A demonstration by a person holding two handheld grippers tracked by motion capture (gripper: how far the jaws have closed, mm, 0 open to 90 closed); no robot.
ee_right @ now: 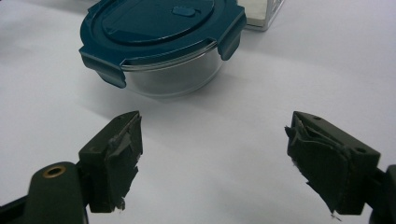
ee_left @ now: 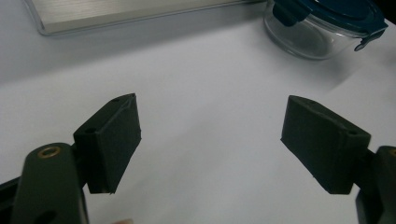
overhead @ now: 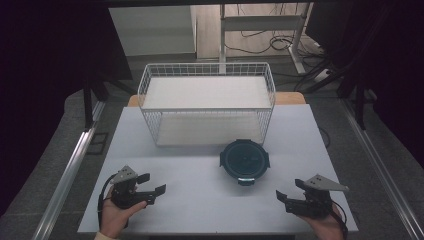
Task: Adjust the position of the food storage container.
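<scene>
Item: round glass container with dark teal clip-on lid — stands upright on the white worktop, just in front of the wire basket, right of centre. Lid seated, its side clips folded down against the glass as far as the right gripper view shows. Contents: the glass wall looks clear, nothing visible inside.

Item: white wire basket, two-tiered, at the far side of the worktop — a pale shelf liner on each level, both levels bare. Not touching the container, as far as the high view tells.

Item: left gripper, held in a hand at the near left edge, jaws spread wide with nothing between them; the container lies well off toward the upper right of the left gripper view.

Item: right gripper, held at the near right edge, jaws likewise spread wide and holding nothing; its worn pads point at the container, which sits near but apart.

Status, by judgement: work not yet begun — container untouched, still closed, still on the worktop. All of it remains: the approach, a grip on the container or its clips, and, probably, the transfer into the basket.
</scene>
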